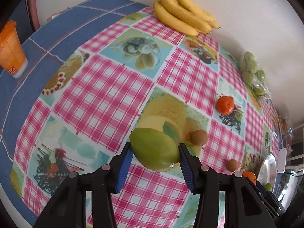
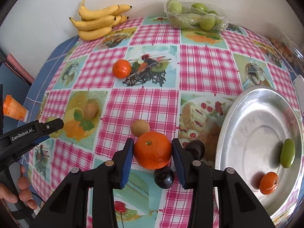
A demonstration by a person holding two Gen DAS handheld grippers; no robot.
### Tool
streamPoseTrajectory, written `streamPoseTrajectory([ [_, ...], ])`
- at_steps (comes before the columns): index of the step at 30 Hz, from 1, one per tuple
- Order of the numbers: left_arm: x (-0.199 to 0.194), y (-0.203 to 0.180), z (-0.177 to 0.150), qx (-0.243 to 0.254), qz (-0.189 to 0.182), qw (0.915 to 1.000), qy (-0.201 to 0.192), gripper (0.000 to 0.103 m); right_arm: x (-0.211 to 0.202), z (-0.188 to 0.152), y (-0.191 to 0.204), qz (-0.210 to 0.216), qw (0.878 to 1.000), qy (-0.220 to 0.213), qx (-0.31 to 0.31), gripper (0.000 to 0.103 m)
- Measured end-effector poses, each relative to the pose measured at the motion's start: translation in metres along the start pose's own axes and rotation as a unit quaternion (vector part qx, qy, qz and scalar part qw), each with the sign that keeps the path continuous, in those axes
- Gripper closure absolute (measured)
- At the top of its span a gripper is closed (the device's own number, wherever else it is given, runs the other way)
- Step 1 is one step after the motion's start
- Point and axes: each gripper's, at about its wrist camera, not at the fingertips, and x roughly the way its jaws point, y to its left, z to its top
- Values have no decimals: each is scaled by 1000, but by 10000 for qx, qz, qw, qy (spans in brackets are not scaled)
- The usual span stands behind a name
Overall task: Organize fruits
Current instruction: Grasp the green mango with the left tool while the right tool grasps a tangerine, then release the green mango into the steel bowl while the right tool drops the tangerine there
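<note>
My left gripper (image 1: 154,150) is shut on a green mango (image 1: 154,149) just above the checked tablecloth; it also shows in the right wrist view (image 2: 54,128). My right gripper (image 2: 153,150) is shut on an orange tangerine (image 2: 153,149). Two dark plums (image 2: 163,177) (image 2: 195,149) lie under and beside it. A silver tray (image 2: 237,114) at the right holds a green fruit (image 2: 288,153) and a tangerine (image 2: 268,183). Another tangerine (image 2: 121,69) lies mid-table. Small brown fruits (image 2: 140,127) (image 1: 199,137) (image 1: 231,165) lie loose.
A banana bunch (image 2: 96,21) and a wrapped pack of green fruits (image 2: 193,16) sit by the back wall. A clear box of small brown fruits (image 2: 283,49) is far right. An orange cup (image 1: 10,51) stands on the blue cloth at the left.
</note>
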Motion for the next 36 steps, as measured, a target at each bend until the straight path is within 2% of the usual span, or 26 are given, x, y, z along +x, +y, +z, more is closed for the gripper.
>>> streamPoseTrajectory([
  [9,-26,-18,0,241,-151,9989,-365,51,-28,1,-2,57,9998,-139,117,61],
  [19,-33,-45,-14,576,-215,9973,-391,51,-38,-5,-19,72,9995,-93,296,61],
  [28,-33,-84,-31,1057,-262,9935,-345,51,-45,-11,-59,-141,9973,-69,713,61],
  [36,-31,-133,-60,1669,-513,9844,-200,51,-58,-19,-108,-328,9915,-132,1253,61],
])
